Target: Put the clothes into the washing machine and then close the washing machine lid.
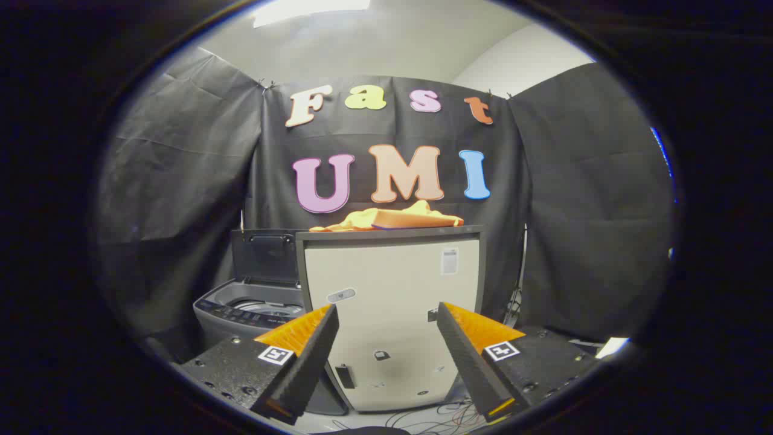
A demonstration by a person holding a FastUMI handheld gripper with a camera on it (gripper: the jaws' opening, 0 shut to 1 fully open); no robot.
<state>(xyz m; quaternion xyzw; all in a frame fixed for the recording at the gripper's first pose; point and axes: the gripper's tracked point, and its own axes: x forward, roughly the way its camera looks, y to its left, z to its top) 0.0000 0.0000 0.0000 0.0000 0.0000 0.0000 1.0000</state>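
Black cloth drapes the booth on three sides, under a pale ceiling with a bright light panel overhead. Against the back cloth stands a tall cream cabinet (392, 314) with a dark frame, and on its flat top lie the clothes (386, 219), a crumpled orange and yellow heap. Just to the cabinet's left, lower down, sits the grey washing machine (241, 311), its lid (266, 257) raised upright against the cloth and the drum's rim showing inside. Loose cables (447, 417) trail over the light floor at the cabinet's foot. The gripper (386, 320) hangs well short of the cabinet, fingers spread wide apart with nothing between them, the clothes far beyond and above their tips.
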